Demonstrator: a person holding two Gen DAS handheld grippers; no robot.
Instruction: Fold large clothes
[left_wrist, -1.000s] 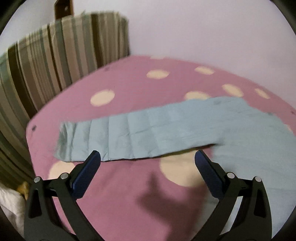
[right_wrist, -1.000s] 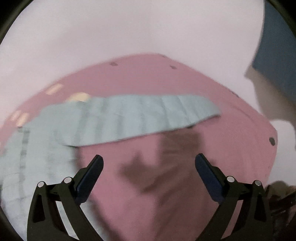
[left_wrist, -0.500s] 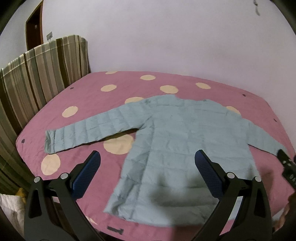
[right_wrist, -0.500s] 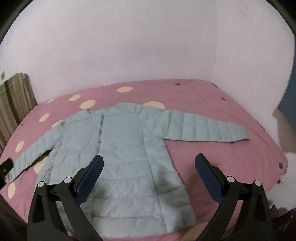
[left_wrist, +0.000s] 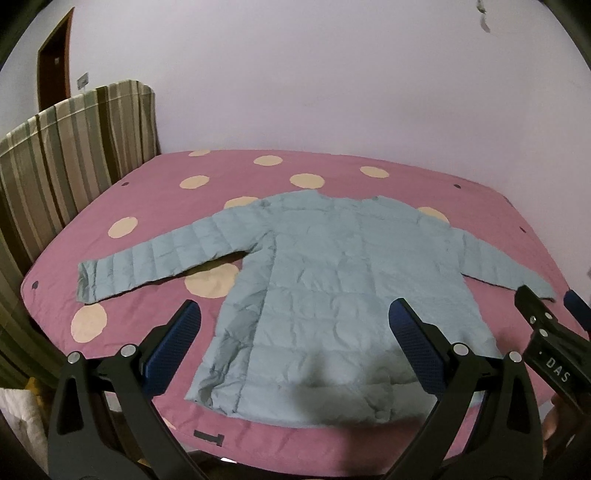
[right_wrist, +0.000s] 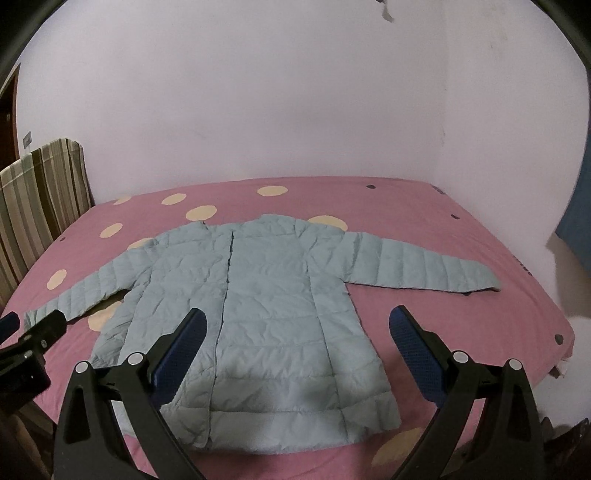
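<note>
Two released grippers are held above one jacket spread flat on a bed.

The left gripper and the right gripper are each seen with both blue-padded fingers spread wide and nothing between them, near the bed's near edge. One pale blue quilted jacket is laid flat on the pink bedcover with cream dots, both sleeves stretched outward. One striped headboard is seen at the left, against a plain wall.
</note>
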